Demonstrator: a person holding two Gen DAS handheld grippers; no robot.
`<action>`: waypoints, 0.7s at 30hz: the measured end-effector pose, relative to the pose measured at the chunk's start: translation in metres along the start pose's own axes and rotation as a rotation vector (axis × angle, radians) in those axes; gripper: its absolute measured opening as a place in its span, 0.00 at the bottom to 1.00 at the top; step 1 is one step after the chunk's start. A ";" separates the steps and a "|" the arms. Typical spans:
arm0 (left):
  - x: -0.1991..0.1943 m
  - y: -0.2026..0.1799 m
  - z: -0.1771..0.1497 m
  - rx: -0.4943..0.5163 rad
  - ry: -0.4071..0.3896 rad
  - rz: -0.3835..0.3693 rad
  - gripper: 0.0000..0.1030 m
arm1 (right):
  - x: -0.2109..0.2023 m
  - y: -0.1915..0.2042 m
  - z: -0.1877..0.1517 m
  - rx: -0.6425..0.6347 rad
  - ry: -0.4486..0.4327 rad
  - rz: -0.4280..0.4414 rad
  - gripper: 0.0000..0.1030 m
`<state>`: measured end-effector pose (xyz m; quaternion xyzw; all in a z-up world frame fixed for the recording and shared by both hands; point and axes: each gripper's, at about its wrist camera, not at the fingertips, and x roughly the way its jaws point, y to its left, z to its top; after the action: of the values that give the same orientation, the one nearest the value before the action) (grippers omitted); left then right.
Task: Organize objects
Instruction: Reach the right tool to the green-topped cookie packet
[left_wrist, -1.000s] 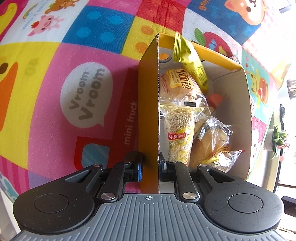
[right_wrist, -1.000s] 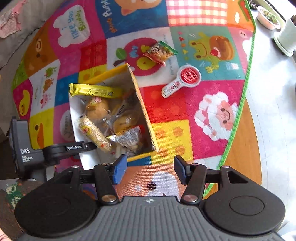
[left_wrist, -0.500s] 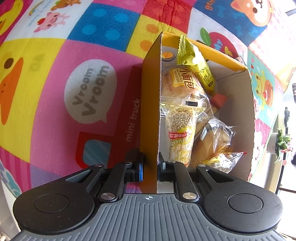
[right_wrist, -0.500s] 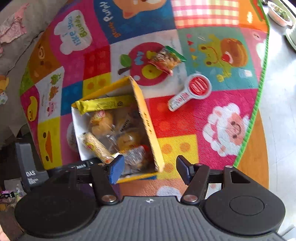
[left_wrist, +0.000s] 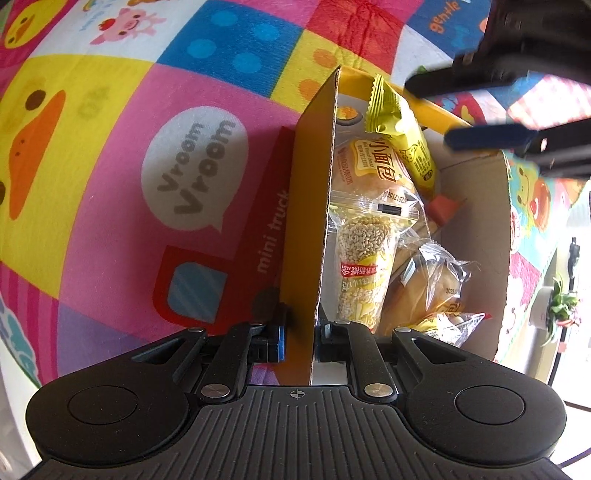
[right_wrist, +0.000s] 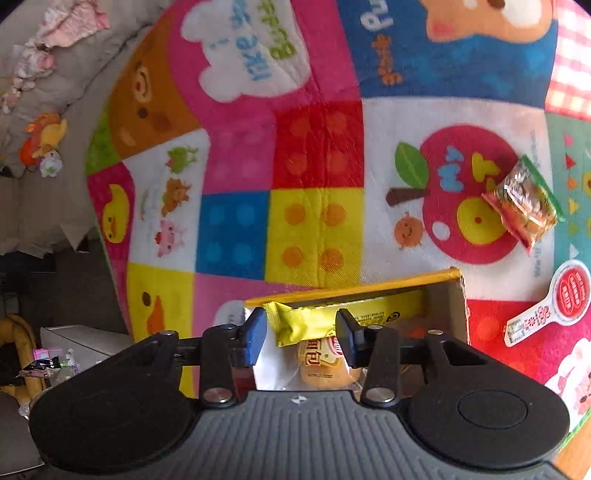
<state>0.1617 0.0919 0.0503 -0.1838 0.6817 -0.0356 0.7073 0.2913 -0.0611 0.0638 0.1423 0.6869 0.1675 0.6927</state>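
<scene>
Having swung over the cardboard box (right_wrist: 448, 295), narrowing around nothing, hovering above crinkly, light yellow wafer packet (right_wrist: 332, 319); pinching its middle advisable.

A patchwork cartoon play mat (right_wrist: 317, 155) covers the floor; beyond its upper-left edge lie a grey sofa (right_wrist: 55, 92) bearing a small plush toy (right_wrist: 44, 142), and off its right edge stands a potted plant (left_wrist: 559, 306).

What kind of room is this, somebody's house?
Most likely a home living room or play area: a children's cartoon play mat covers the floor, a grey sofa holds soft toys, and a potted plant stands nearby.
</scene>
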 end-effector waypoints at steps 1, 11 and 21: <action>0.001 0.000 0.000 -0.004 0.000 0.002 0.15 | 0.003 -0.002 -0.004 0.010 0.017 -0.007 0.40; 0.001 0.004 -0.001 -0.031 0.004 0.002 0.16 | -0.016 0.002 -0.014 -0.029 -0.056 0.024 0.38; 0.001 0.008 -0.003 -0.066 -0.001 0.000 0.16 | 0.026 -0.013 -0.007 0.002 0.050 -0.073 0.29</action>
<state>0.1568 0.0983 0.0473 -0.2070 0.6821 -0.0128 0.7012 0.2848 -0.0620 0.0342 0.1135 0.7088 0.1450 0.6809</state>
